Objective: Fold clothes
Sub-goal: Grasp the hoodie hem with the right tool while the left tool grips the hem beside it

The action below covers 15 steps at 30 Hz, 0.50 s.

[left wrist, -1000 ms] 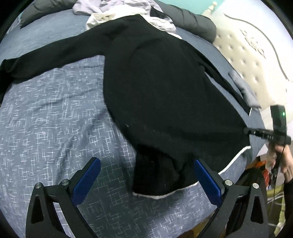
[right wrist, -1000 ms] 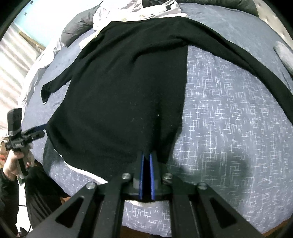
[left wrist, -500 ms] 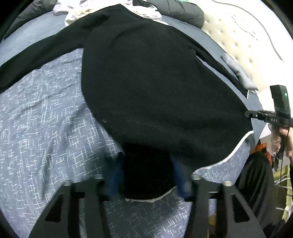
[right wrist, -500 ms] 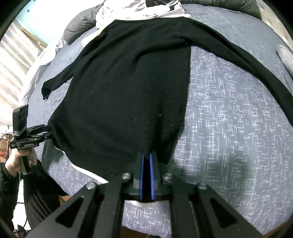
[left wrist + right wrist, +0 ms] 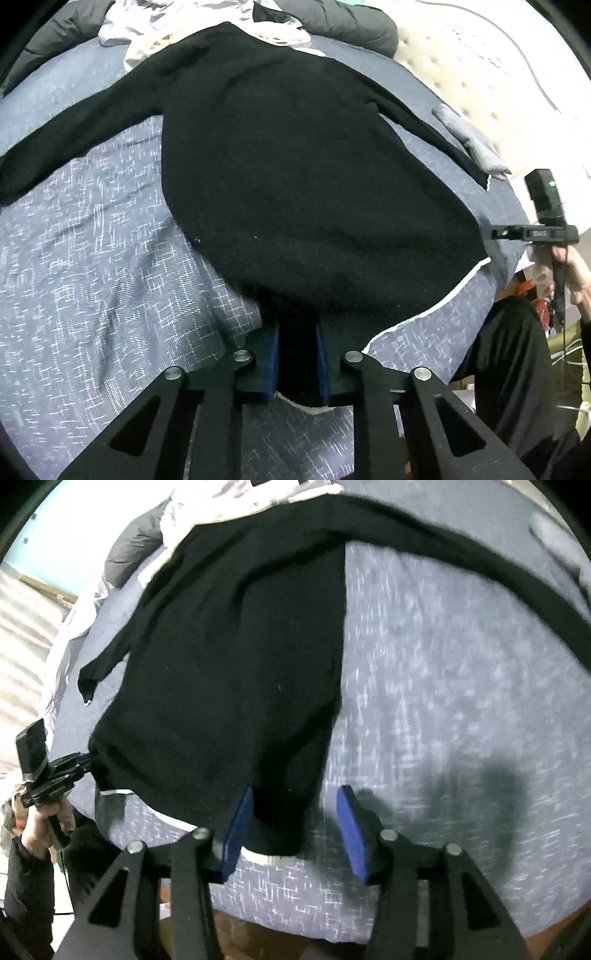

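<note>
Left gripper (image 5: 297, 354) clamps black sweater (image 5: 295, 177) hem at bed (image 5: 92, 277) near edge; right gripper (image 5: 295, 827) spread wide.

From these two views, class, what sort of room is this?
Most likely a bedroom: a black sweater lies spread on a bed's blue-grey bedspread, beside a tufted headboard, with more clothes piled behind.

The sweater (image 5: 295, 177) is black with a white hem; the bed cover (image 5: 92, 280) is grey-blue with white crosshatch marks.
</note>
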Tool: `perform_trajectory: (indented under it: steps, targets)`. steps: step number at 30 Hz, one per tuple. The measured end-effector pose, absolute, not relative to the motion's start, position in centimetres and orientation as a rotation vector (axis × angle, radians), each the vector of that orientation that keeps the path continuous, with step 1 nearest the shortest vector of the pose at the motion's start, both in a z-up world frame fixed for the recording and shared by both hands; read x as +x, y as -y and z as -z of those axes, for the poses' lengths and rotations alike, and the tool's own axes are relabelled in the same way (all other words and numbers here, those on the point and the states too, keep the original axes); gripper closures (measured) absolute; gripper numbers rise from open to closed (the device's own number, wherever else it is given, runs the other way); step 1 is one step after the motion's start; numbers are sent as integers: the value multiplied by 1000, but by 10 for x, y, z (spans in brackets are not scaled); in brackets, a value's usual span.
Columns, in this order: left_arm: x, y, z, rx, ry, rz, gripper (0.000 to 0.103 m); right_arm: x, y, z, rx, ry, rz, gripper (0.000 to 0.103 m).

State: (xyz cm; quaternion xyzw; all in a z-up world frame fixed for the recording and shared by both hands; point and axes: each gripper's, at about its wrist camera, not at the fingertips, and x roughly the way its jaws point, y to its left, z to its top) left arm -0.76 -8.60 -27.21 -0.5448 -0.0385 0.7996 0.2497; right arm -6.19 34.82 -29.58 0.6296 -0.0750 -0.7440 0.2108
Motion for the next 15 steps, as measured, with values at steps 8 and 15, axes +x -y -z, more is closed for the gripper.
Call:
perform_trajectory:
  steps: [8, 15]
  targets:
    - [-4, 97, 250, -1500, 138, -2197, 92, -57, -337, 308, 1750, 197, 2033, 92]
    - [3, 108, 230, -1509, 155, -2197, 99, -44, -345, 259, 1620, 102, 2075, 99]
